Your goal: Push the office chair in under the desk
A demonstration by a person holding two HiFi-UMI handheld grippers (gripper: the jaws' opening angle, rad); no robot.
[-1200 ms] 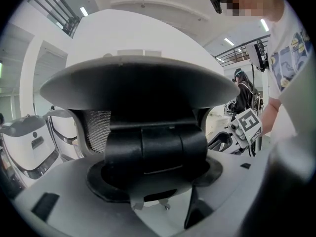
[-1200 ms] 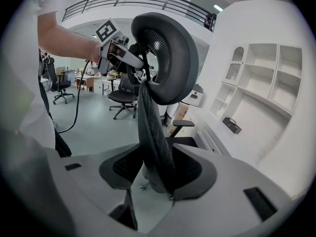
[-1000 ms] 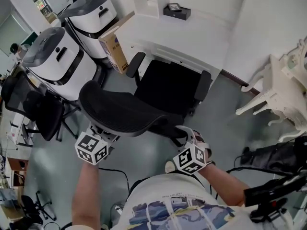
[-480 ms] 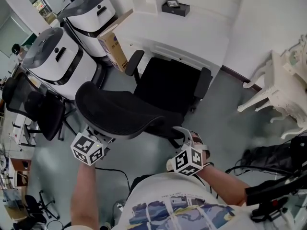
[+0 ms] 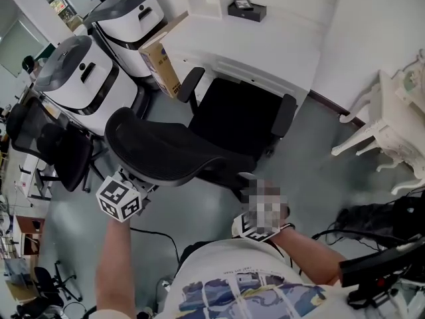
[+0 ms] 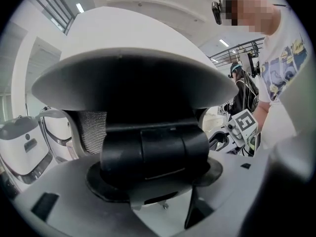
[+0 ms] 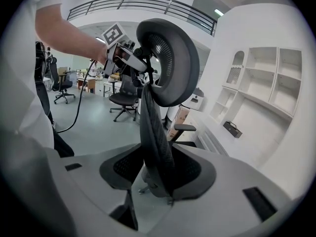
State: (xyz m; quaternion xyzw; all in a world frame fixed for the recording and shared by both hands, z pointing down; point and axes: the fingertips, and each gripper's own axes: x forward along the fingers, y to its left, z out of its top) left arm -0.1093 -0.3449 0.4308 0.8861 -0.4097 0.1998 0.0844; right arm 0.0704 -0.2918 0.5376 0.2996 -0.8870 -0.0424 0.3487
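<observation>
Desk (image 5: 265, 38) ahead, office chair (image 5: 166, 151) gripped by left claw (image 6: 150, 154), right claw (image 7: 158, 174).

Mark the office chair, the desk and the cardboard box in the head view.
office chair (image 5: 236, 121): head view, on the black seat.
desk (image 5: 265, 42): head view, on the bare white top.
cardboard box (image 5: 161, 67): head view, on its brown side.

office chair (image 5: 174, 150) edged slightly toward the desk (image 5: 265, 38), left claw (image 5: 134, 187) moving forward with it
</observation>
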